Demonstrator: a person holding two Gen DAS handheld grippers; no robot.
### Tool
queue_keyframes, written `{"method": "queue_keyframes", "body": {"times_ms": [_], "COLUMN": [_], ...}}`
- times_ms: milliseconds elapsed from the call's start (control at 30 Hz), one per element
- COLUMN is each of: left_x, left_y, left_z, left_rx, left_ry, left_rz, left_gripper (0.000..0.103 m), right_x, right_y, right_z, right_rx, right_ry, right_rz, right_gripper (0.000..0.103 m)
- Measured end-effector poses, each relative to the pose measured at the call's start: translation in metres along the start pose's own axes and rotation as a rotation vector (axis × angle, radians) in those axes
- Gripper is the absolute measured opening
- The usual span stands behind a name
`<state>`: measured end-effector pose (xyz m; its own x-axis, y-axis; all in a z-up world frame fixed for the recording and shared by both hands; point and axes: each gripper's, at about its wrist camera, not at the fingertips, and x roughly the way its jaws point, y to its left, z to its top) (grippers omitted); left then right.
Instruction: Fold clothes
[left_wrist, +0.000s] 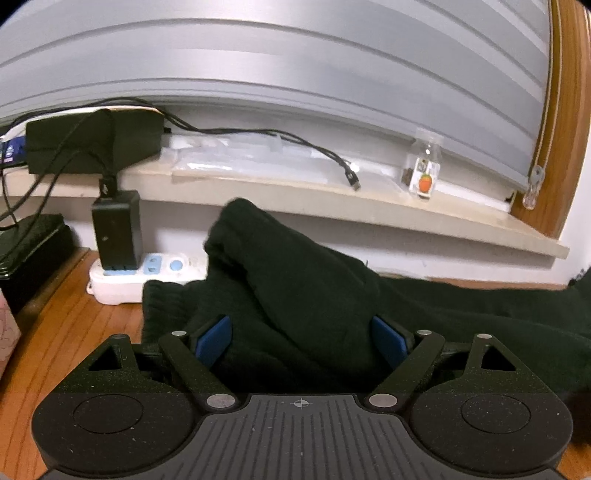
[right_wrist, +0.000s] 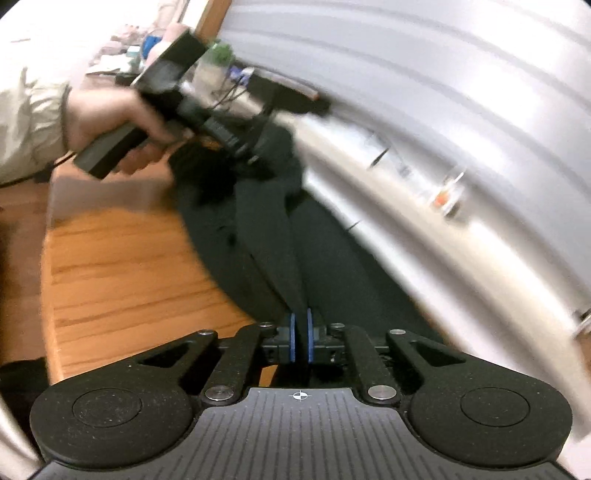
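Note:
A dark green knitted garment (left_wrist: 295, 288) lies bunched on the wooden table (left_wrist: 74, 332), one fold rising toward the window sill. My left gripper (left_wrist: 301, 339) stands open over it. Its blue pads (left_wrist: 214, 339) are wide apart and bare, with fabric heaped between them. In the right wrist view the garment (right_wrist: 266, 229) stretches away in a long ridge. My right gripper (right_wrist: 301, 334) is shut on a thin fold of that fabric, pinched between its blue pads. A person's hand (right_wrist: 110, 114) in a beige sleeve holds the other gripper's handle over the far end of the garment.
A white power strip (left_wrist: 122, 280) with a black adapter (left_wrist: 118, 232) sits at the table's back left. A black box (left_wrist: 92, 140), a loose cable (left_wrist: 295, 142) and a small clear bottle (left_wrist: 424, 173) rest on the sill (left_wrist: 332, 199). Bare wood (right_wrist: 129, 277) shows left of the garment.

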<state>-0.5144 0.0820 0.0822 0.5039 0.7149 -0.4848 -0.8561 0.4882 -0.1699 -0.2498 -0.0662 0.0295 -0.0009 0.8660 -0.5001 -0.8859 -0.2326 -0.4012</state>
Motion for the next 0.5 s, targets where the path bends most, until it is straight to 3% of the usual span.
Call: {"method": "queue_keyframes", "body": {"times_ms": [300,400,500], "left_x": [-0.016,-0.023,-0.027], "left_y": [-0.009,-0.016,-0.022], "left_z": [0.003,0.003,0.001], "left_rx": [0.021,0.031,0.067], "left_ry": [-0.052,-0.078,-0.089], "left_rz": [-0.052,-0.061,-0.032], "left_gripper": [0.089,0.088,0.089], "right_x": [0.012,0.042,0.091], "right_y": [-0.081,-0.094,-0.1], "right_z": [0.059,0.07,0.069], "right_rx": [-0.146,-0.256,-0.347], "right_ry": [-0.038,-0.045,0.035], "right_rz": [-0.196,-0.288,-0.359], "right_gripper": [0.006,0.006,0.007]}}
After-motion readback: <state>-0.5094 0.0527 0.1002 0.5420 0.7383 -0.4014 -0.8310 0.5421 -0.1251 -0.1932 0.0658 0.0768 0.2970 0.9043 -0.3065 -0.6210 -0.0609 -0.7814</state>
